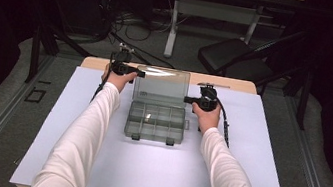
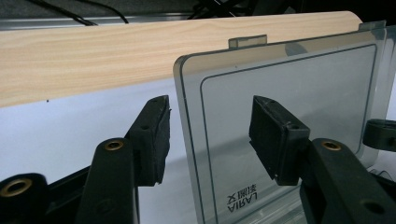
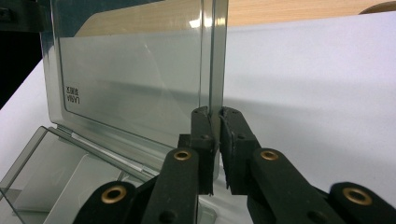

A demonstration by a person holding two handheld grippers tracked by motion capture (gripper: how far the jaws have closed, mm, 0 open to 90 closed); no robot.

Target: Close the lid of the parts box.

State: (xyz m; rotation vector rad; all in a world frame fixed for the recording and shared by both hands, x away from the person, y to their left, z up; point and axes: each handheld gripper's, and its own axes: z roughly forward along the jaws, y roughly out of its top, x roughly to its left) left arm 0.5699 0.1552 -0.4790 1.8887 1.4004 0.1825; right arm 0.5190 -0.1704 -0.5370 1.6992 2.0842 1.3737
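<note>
A clear grey plastic compartment box (image 1: 156,122) sits in the middle of the white mat, and its lid (image 1: 161,85) stands upright at the back. My right gripper (image 1: 188,99) is shut on the lid's right edge (image 3: 211,70), with both pads (image 3: 201,123) pinching the thin wall. My left gripper (image 1: 139,73) is at the lid's left edge; its jaws (image 2: 210,112) stand open with the lid's edge (image 2: 187,116) between them, pads apart from it. A small white piece (image 1: 148,118) lies in one compartment. The box base (image 3: 56,172) lies low at the left in the right gripper view.
The white mat (image 1: 72,134) covers a wooden table (image 1: 93,61) whose bare strip shows along the far edge. Beyond the table are a black chair (image 1: 233,56), a desk frame (image 1: 172,28) and floor cables (image 1: 129,27).
</note>
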